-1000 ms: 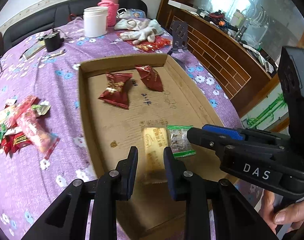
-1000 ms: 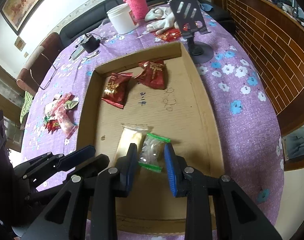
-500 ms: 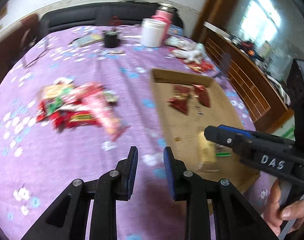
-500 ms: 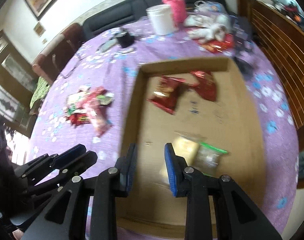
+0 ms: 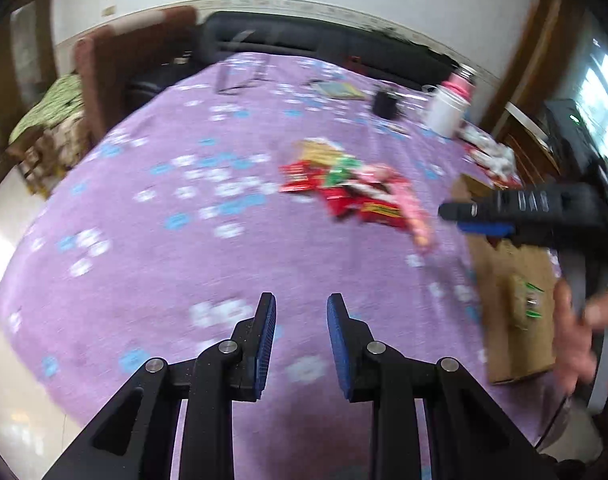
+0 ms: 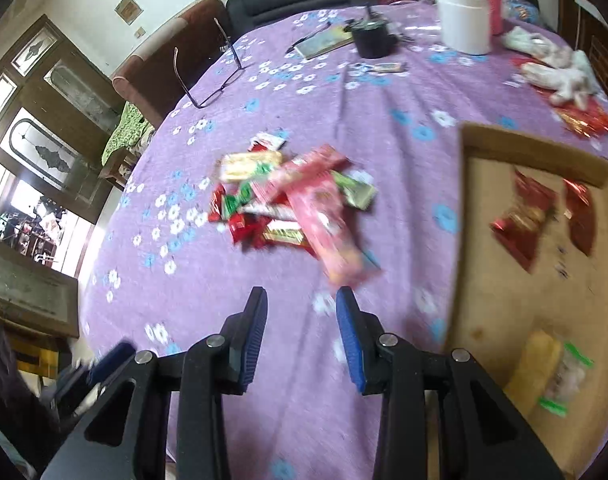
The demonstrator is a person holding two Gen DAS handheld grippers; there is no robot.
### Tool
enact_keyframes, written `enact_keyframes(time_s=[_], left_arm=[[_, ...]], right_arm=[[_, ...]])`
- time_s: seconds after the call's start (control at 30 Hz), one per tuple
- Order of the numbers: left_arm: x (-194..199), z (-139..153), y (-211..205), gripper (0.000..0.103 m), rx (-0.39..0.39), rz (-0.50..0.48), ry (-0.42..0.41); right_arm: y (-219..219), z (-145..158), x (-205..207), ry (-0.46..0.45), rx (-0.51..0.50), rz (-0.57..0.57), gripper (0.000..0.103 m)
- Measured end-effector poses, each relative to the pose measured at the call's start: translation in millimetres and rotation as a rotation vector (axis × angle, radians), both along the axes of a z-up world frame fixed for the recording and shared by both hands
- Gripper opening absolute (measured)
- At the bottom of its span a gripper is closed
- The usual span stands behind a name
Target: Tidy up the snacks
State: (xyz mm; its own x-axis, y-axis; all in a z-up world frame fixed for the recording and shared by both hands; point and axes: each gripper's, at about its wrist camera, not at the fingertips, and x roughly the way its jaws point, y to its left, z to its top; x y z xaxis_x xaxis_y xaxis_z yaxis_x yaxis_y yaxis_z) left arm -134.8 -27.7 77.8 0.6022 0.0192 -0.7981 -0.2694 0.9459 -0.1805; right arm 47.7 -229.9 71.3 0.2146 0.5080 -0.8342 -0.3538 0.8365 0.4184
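Two handheld black grippers with blue pads hover over a round table covered in a purple cloth (image 6: 296, 380) printed with small flowers. Both views are smeared by motion.

The left gripper (image 5: 300, 322) has its jaws a modest way apart with nothing between them — only bare cloth shows in the gap. The right gripper (image 6: 300, 316) is empty too, and its jaws are opening, with nothing but cloth between the pads.

The loose snack pile (image 6: 288, 204) lies on the cloth, a jumble of red, green, gold and pink wrappers. From the right gripper it sits just beyond the fingertips, straight ahead and slightly right. A long pink packet (image 6: 327, 236) tops the pile; its long axis runs diagonally from far left to near right, and its near end almost reaches the right-hand pad. From the left gripper the same pile (image 5: 355, 196) lies farther off, ahead and to the right, so the right hand looks the nearer of the two.

At the right of the table stands a shallow cardboard tray (image 6: 457, 264). It holds two red wrapped snacks (image 6: 523, 220) at its far end and a yellow bar beside a clear green-edged packet (image 6: 563, 380) at its near end. A white tub (image 6: 463, 16) stands far across the table.
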Motion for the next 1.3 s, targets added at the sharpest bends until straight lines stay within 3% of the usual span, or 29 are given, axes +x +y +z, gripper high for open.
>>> enact_keyframes(time_s=[0.23,0.47,0.57,0.7,0.83,0.9,1.07,1.3], left_arm=[[-45,-9,50,0.028,-0.003,0.137,0.022],[-57,-12,74,0.028,-0.008,0.185,0.029],[-51,-12,78,0.028,-0.005,0.172,0.018],[-31,-12,78,0.028,-0.032,0.128,0.011],[-8,-11,67,0.028,-0.057,0.055,-0.002],[2,-11,62,0.028,-0.069,0.027,-0.001],[28,-17,58,0.028,-0.112,-0.039,0.02],[69,-31,55,0.028,-0.132,-0.135,0.077]], right_arm=[[38,-2,72,0.025,-0.035,-0.064,0.042],[87,-37,122,0.078,-0.143,-0.088,0.043],[101,-37,109,0.036,-0.187,-0.046,0.045],[120,-36,62,0.067,-0.167,0.104,0.046],[123,-28,14,0.165,-0.015,0.271,0.046],[105,-13,6,0.141,0.027,0.257,0.046],[49,13,2,0.03,-0.016,0.138,0.046],[-7,5,-25,0.065,0.003,0.043,0.046]])
